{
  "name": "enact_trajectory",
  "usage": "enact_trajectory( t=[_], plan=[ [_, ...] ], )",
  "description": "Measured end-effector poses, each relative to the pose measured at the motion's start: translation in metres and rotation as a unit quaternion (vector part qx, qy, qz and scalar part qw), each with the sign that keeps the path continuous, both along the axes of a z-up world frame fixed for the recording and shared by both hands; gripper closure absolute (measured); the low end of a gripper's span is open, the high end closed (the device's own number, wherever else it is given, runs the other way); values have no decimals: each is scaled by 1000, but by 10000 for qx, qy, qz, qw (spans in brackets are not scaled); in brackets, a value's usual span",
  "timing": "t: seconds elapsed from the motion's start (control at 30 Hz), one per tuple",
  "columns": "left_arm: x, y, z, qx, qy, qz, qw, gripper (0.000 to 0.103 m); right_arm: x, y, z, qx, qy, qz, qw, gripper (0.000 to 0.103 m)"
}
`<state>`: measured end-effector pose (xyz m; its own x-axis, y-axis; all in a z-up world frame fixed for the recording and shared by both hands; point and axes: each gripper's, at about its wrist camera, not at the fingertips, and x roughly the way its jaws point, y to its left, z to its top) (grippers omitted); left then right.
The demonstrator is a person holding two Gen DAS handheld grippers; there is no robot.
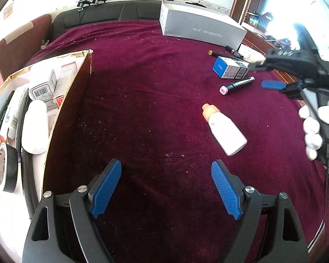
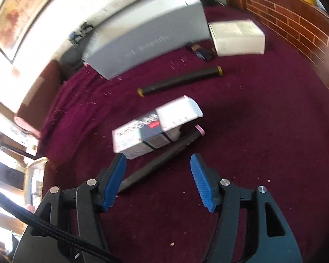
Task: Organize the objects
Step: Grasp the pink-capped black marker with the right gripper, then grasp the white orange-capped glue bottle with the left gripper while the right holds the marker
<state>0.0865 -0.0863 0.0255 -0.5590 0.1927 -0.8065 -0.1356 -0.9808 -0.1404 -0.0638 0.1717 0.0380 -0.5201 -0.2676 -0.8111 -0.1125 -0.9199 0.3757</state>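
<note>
A white bottle with an orange cap lies on the maroon bedspread, ahead and right of my open, empty left gripper. Beyond it lie a black marker with a pink cap and a small blue-and-white box. My right gripper is open and empty, just above the same marker and box. It also shows at the right of the left wrist view. An open cardboard box at the left holds several items.
A large grey shoebox stands at the back. A black tube with yellow ends and a white carton lie near it. A brick-pattern wall borders the bed on the right. A black tape roll sits in the cardboard box.
</note>
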Motion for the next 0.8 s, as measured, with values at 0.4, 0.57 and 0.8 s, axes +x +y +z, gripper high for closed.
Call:
enact_trajectory(
  t=[0.4,0.57,0.8],
  plan=[
    [-1,2,0,6,-8,-29,10000,19,-11,-49,-16,957,-63,-74,9954,62],
    [0,-1,0,125,7,-37,9999,19,3,-59,-16,1472,-55,287,9887,91],
    [-6,-3,4,671,-166,-72,9976,19,48,-23,-15,1448,-16,280,9891,91]
  ],
)
